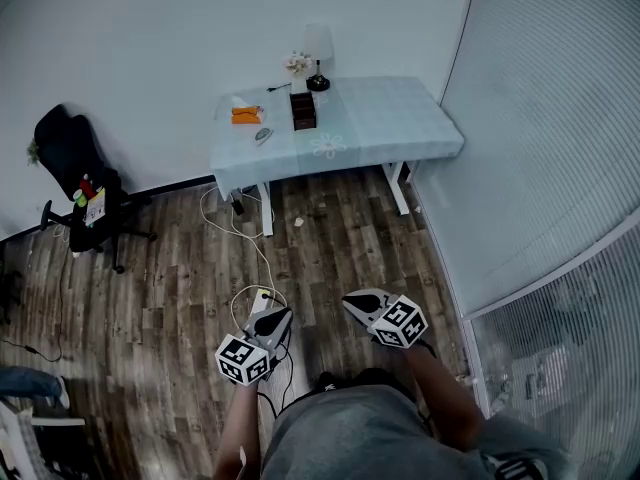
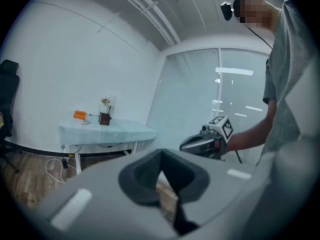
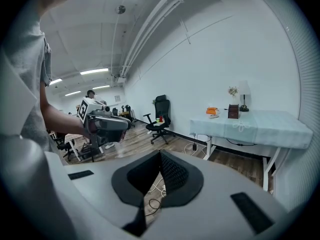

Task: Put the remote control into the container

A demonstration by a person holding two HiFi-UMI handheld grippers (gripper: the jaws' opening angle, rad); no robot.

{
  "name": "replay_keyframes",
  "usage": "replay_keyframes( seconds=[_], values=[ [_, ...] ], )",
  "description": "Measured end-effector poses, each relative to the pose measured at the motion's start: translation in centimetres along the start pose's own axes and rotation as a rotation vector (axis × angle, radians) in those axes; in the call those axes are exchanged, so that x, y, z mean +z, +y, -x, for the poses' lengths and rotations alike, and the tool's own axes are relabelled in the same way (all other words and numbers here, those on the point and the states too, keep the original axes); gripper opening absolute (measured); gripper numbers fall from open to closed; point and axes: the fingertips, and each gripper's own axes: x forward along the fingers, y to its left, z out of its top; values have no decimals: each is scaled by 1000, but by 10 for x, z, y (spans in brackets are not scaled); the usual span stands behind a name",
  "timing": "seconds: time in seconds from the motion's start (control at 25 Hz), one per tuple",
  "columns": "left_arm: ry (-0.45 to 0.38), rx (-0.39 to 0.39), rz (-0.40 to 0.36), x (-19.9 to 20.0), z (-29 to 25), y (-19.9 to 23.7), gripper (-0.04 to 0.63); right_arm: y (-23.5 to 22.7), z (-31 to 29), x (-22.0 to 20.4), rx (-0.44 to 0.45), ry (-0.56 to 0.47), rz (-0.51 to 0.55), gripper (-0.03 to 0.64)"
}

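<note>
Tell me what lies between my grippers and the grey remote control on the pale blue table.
Dark wood-plank floor crossed by a looping white cable, up to the pale blue table; the head view shows it.

You are looking down at a rectangular table [image 1: 390, 118] draped in a pale blue-green cloth, standing on white legs by the wall. An orange object [image 1: 246, 114], a small grey remote control [image 1: 263, 135] just in front of it and a dark brown box [image 1: 303, 110] beside them are sitting at its left end. A white-shaded lamp [image 1: 318, 60] and a small flower sprig [image 1: 296, 64] are standing behind the box. A white cable [image 1: 262, 258] is lying on the dark wooden plank floor [image 1: 170, 288].
</note>
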Motion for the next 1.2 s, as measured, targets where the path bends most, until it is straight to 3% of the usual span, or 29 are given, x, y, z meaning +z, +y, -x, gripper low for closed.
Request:
replay_keyframes(
  seconds=[0.32, 0.64, 1.2],
  values=[
    [31, -21, -10, -1, -5, 2, 0, -10, -1, -1, -21, -21, -29, 17],
    [33, 8, -12, 4, -24, 16, 0, -39, -6, -5, -12, -13, -53, 17],
    [44, 55, 7, 23, -94, 59, 0, -120, -30, 8, 47, 25, -17, 17]
  ],
)
